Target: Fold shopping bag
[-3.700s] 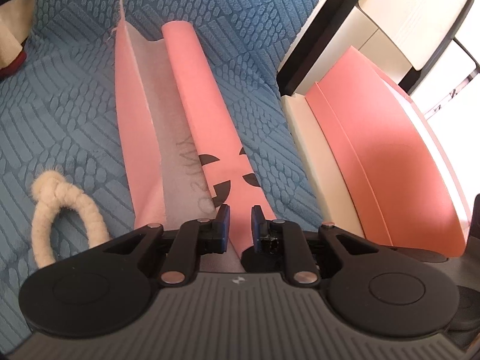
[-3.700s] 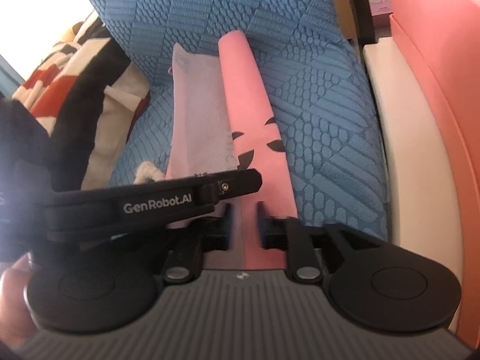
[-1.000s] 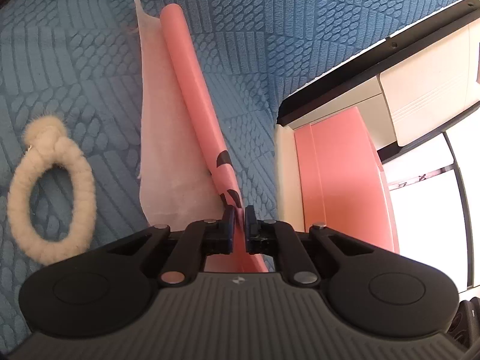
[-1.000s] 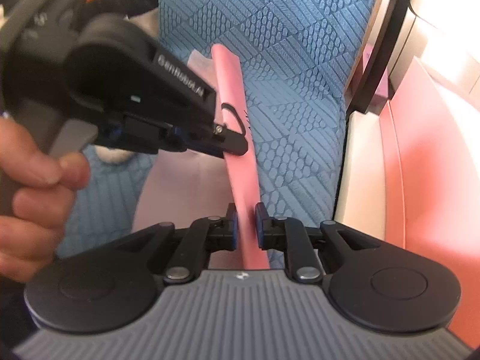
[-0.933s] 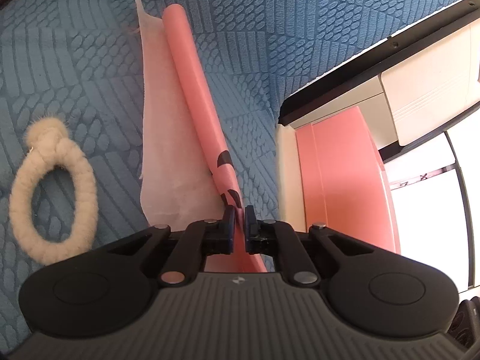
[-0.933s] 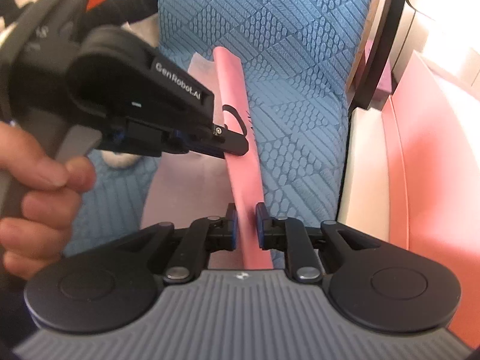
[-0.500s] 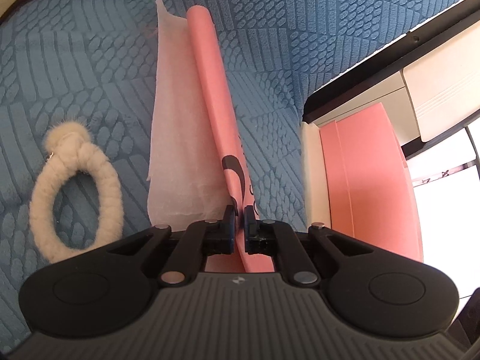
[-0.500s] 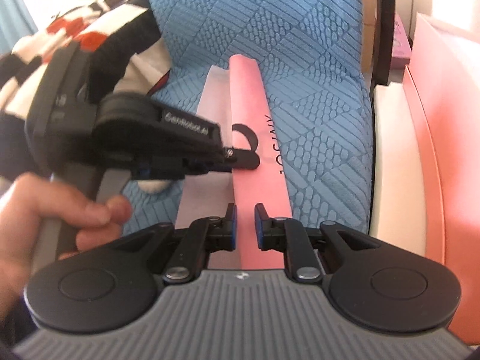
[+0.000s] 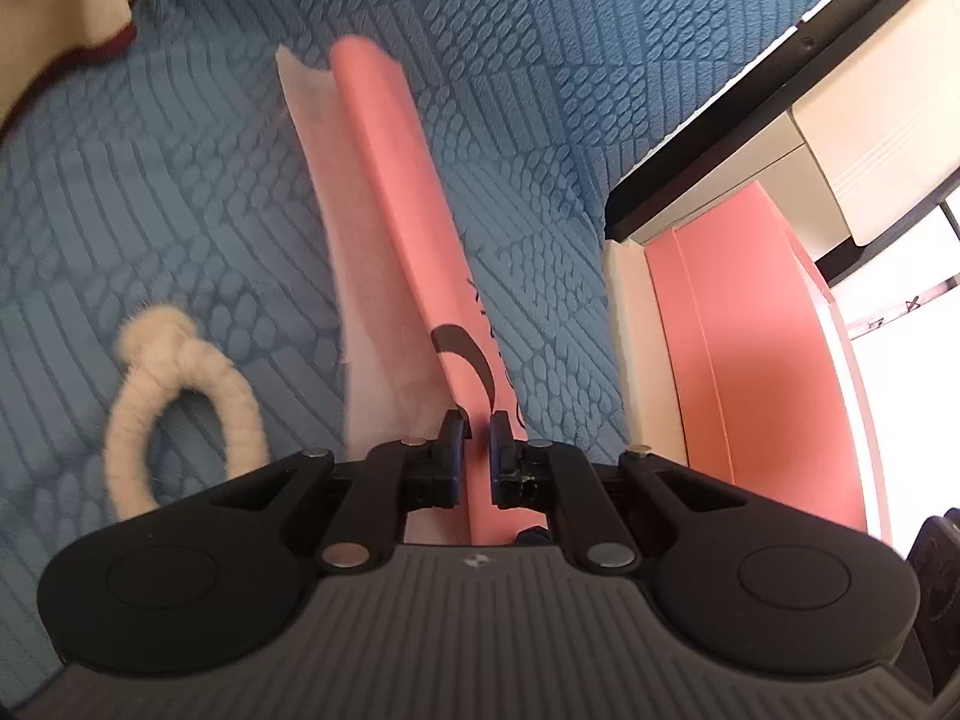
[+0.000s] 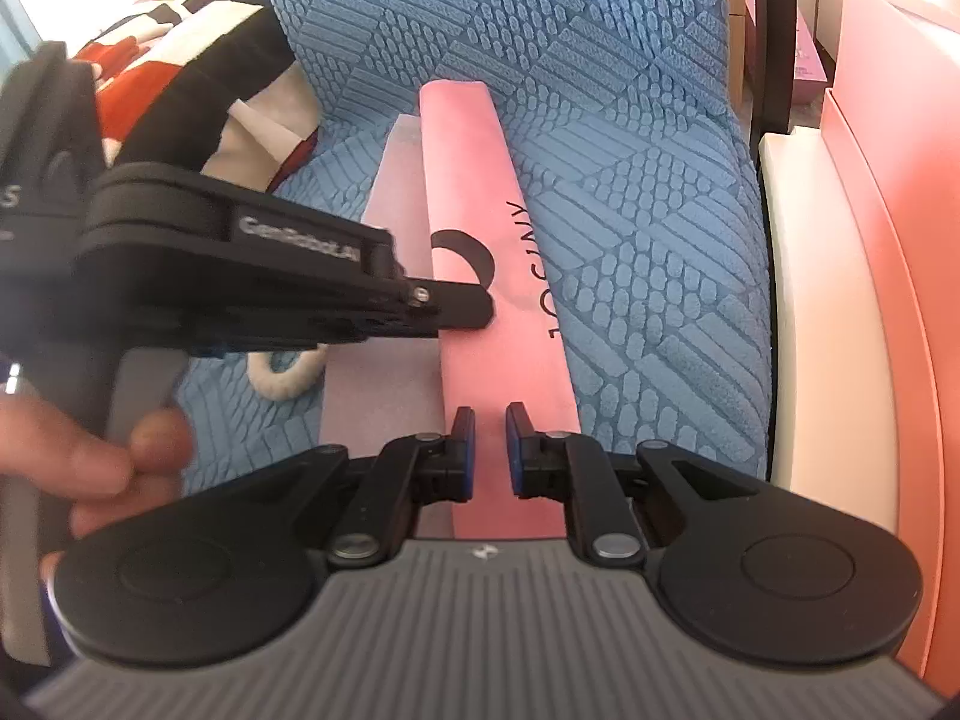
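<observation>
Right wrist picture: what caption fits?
Both grippers pinch a pink bag on a blue cover.

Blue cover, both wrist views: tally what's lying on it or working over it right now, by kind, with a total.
Pink shopping bag, folded into a long strip: 1
Cream rope loop, lying apart from the bag: 1
Grippers, left gripper and right gripper, each closed on the bag's near end: 2
Total: 4
</observation>
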Motion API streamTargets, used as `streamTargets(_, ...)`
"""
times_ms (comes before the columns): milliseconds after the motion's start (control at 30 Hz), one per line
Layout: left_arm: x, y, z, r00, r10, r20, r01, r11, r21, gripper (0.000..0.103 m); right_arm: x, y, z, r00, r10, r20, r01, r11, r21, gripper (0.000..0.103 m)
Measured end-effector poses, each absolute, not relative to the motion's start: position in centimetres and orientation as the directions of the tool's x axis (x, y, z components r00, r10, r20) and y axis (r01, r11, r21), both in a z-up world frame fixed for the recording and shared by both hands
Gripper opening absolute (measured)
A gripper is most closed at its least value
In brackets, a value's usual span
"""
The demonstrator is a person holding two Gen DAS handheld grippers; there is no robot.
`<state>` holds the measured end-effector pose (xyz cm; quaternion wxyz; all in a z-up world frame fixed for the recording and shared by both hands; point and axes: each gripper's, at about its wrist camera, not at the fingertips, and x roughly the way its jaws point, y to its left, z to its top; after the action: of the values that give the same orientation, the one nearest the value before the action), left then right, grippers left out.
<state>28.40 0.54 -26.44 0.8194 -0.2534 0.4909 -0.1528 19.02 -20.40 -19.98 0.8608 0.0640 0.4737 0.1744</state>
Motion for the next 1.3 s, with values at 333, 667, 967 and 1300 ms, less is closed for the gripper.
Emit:
streamTargets(333, 27.5, 1.4, -24.8, 0.505, -0.513, -0.694, 0.019, 0.810, -0.586, 0.008, 19.2, -20.6, -20.0, 0.488, 0.360, -0.795, -0.229, 0.932, 0.282, 0.011)
streamTargets(667, 28.7, -0.4, -25.8, 0.467, -0.501, -0.729, 0.053, 0.838, -0.543, 0.008, 19.5, -20.8, -19.9, 0.483, 0.368, -0.795, -0.229, 0.929, 0.291, 0.013)
streamTargets(967, 28.5, -0.4, -26.9, 0.453, -0.490, -0.744, 0.023, 0.841, -0.540, 0.008, 19.2, -23.0, -19.6, 0.496, 0.384, -0.779, -0.163, 0.922, 0.350, 0.035)
streamTargets(1300, 28.5, 0.1, -26.9, 0.454, -0.499, -0.738, -0.008, 0.826, -0.563, 0.008, 19.2, -24.3, -20.1, 0.474, 0.406, -0.781, -0.092, 0.905, 0.415, 0.041)
